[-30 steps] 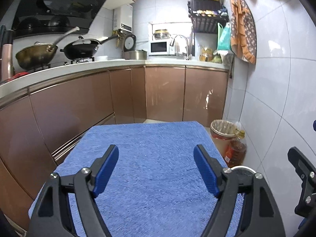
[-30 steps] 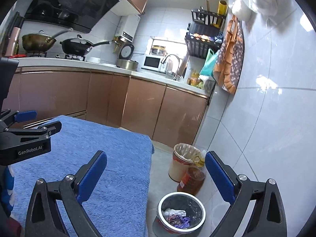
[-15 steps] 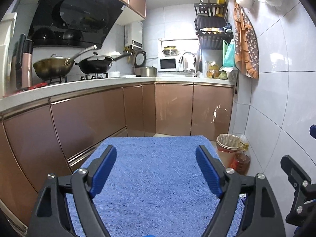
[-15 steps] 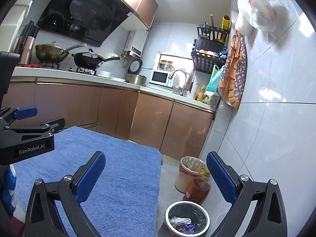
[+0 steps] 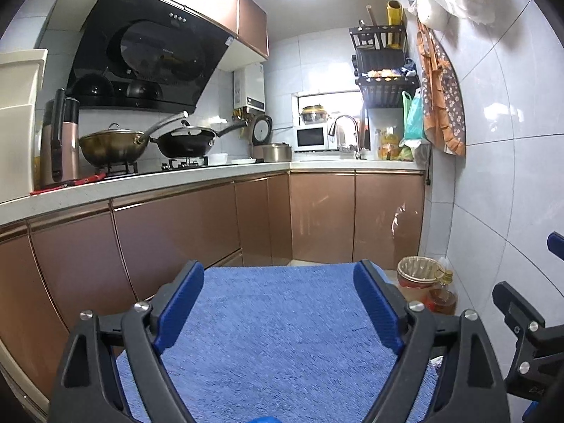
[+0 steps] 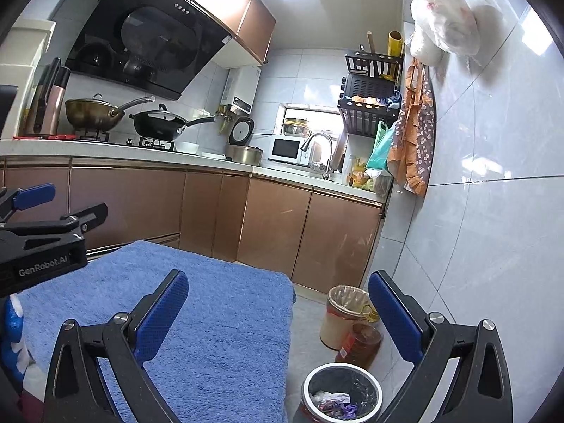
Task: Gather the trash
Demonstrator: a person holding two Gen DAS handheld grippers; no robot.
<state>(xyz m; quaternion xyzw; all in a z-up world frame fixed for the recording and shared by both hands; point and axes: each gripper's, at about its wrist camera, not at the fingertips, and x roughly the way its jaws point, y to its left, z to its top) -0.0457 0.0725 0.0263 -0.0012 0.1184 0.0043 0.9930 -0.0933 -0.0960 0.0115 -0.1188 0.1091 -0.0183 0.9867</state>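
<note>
A small round bin (image 6: 341, 375) with a dark liner stands on the floor by the table's right edge, with crumpled wrappers (image 6: 331, 402) inside. My right gripper (image 6: 279, 282) hangs open and empty, above and behind that bin. My left gripper (image 5: 278, 278) is over the blue towel (image 5: 282, 345); its jaws are opening with nothing between them. Each gripper shows at the edge of the other's view: the left gripper (image 6: 67, 201) and the right gripper (image 5: 528, 268). No trash lies on the towel (image 6: 218, 324).
A taller lined bin (image 6: 343, 313) and an oil bottle (image 6: 359, 342) stand on the floor by the tiled wall. Brown cabinets (image 5: 317, 218) and a worktop with pans (image 5: 112, 144) run along the left and back. A plastic bag (image 6: 447, 10) hangs high on the right.
Both views have lifted and tipped up, so the towel and bins sit lower and more wall and ceiling show. The left jaws stand slightly wider.
</note>
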